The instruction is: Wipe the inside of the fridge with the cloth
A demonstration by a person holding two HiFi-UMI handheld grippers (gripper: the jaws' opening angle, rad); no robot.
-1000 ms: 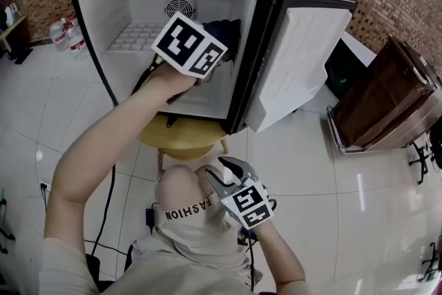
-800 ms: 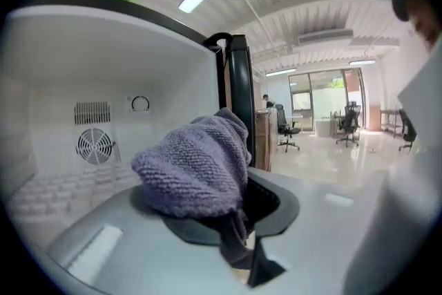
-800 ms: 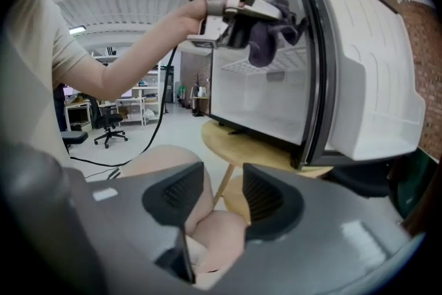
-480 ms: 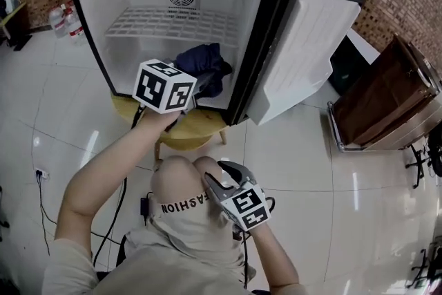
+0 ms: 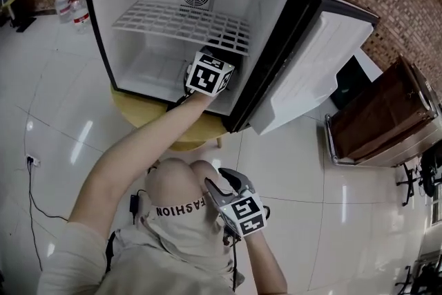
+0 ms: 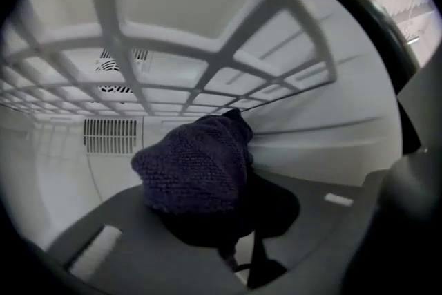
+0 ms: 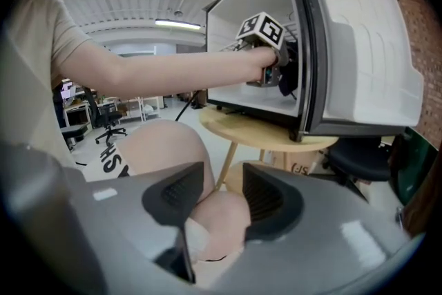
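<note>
Snugly, the cloth (image 6: 197,162) sits in the left gripper (image 6: 226,216).

The bunched cloth (image 6: 193,166) swallows the tips of the left tool (image 6: 231,242), so its pads can't be seen. From above, its marker cube (image 5: 209,74) covers the jaws. The fridge (image 5: 103,24) top is cropped, and the desk (image 5: 148,114) is mostly hidden beneath it.

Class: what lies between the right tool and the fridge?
Right gripper view: the person's knees and the round wooden table separate right tool from fridge.
</note>
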